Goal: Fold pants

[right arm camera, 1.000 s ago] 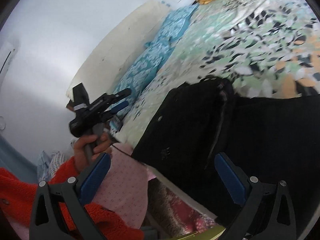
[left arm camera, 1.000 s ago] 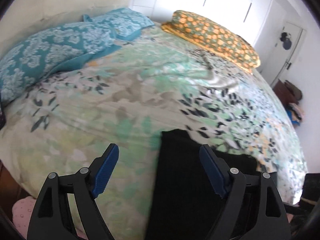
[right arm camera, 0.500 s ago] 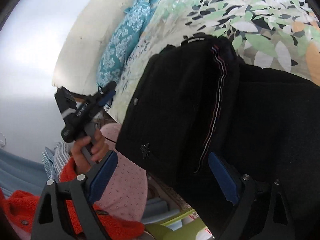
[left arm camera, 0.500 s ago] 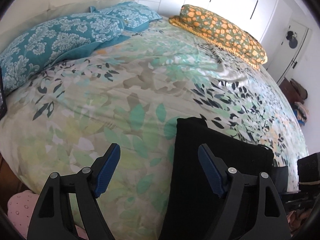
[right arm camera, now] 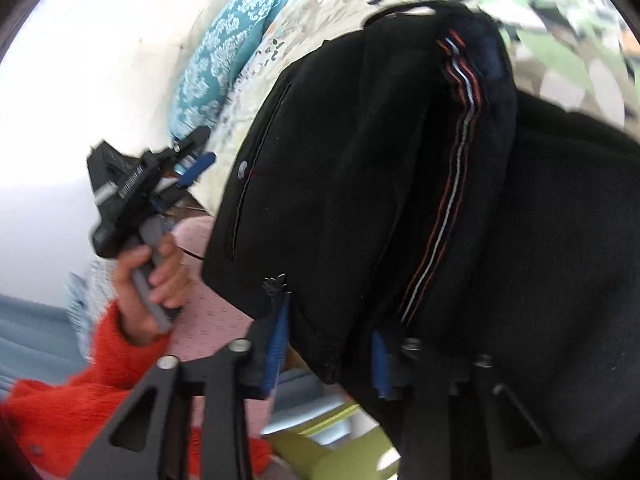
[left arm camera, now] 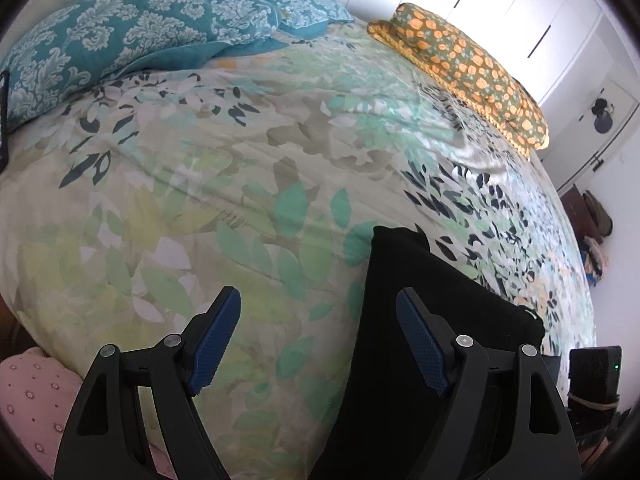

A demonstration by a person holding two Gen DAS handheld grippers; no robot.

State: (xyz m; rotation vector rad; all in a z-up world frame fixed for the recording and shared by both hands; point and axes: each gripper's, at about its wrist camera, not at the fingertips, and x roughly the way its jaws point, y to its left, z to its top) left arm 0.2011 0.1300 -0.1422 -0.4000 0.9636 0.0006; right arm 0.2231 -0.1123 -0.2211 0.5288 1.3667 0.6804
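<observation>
The black pants [right arm camera: 360, 168] are lain folded at the bed's [left arm camera: 200, 200] near edge, their hanging corner pinched between the just-closing jaws of the right gripper [right arm camera: 328, 354], while the left gripper [left arm camera: 316, 340] is held open above the bedspread beside them

Your left wrist view looks down across the bed [left arm camera: 248, 184]. Your right sits close over the pants [right arm camera: 360, 168]. Both share the pants and teal pillows [left arm camera: 120, 36].
</observation>
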